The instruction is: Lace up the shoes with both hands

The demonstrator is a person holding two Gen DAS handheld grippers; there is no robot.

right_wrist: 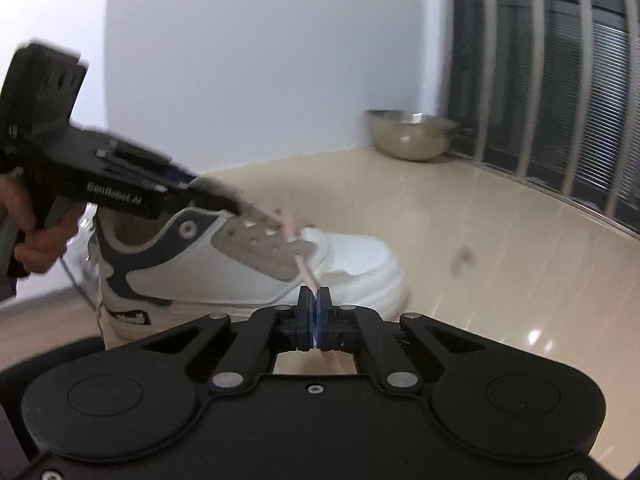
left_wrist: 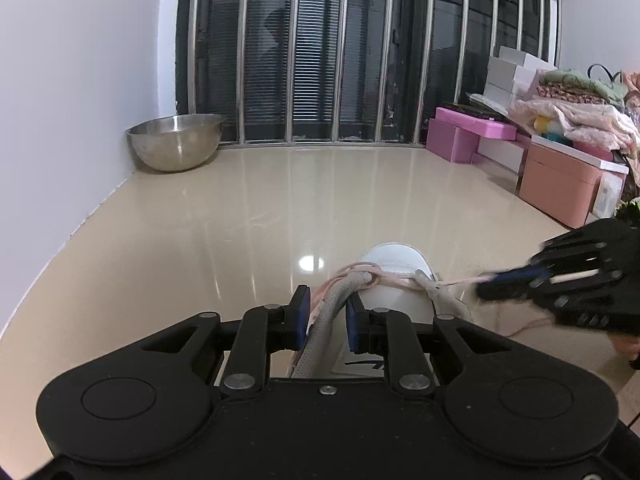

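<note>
My right gripper (right_wrist: 314, 300) is clamped on the pink lace (right_wrist: 306, 270), pulled taut from the grey eyelet flap of the white sneaker (right_wrist: 352, 264) on the glossy floor (right_wrist: 500, 240). My left gripper (left_wrist: 326, 314) is partly open, its fingers straddling the shoe's grey collar without pinching it; a steel bowl (left_wrist: 176, 142) sits in the corner
</note>
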